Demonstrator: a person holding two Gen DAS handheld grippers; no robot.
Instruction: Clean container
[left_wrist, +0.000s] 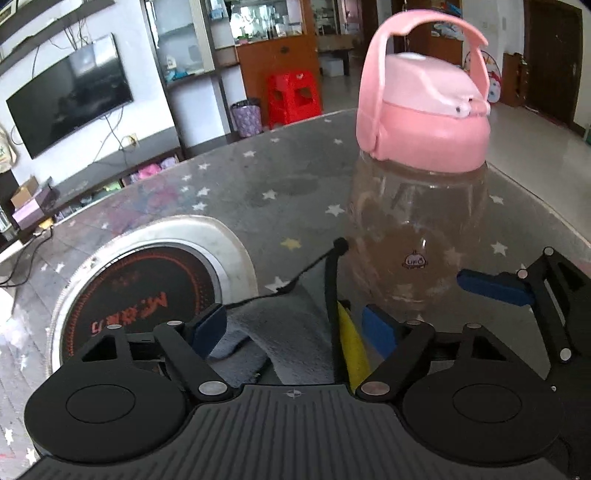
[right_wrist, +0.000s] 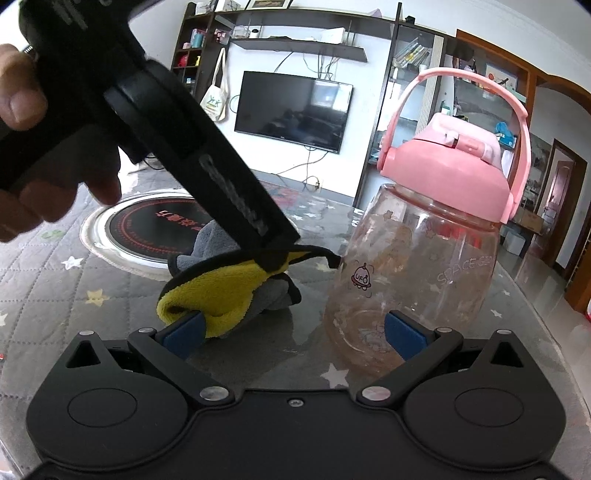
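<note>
The left gripper (left_wrist: 295, 325) has its jaws spread wide around a folded cloth (left_wrist: 291, 332), grey with a yellow face and black trim; whether the pads actually press the cloth cannot be told. The right gripper (right_wrist: 293, 332) is also wide open and holds nothing: its left pad touches the cloth's yellow edge, and its right pad sits in front of the bottle's base. The bottle (right_wrist: 417, 273), clear with a pink lid (right_wrist: 447, 181) and carry loop, stands upright just right of the cloth. Left of the cloth, a round hotplate (right_wrist: 147, 225) is set into the table (right_wrist: 48, 291). Right of the bottle, the table's curved edge is near.
</note>
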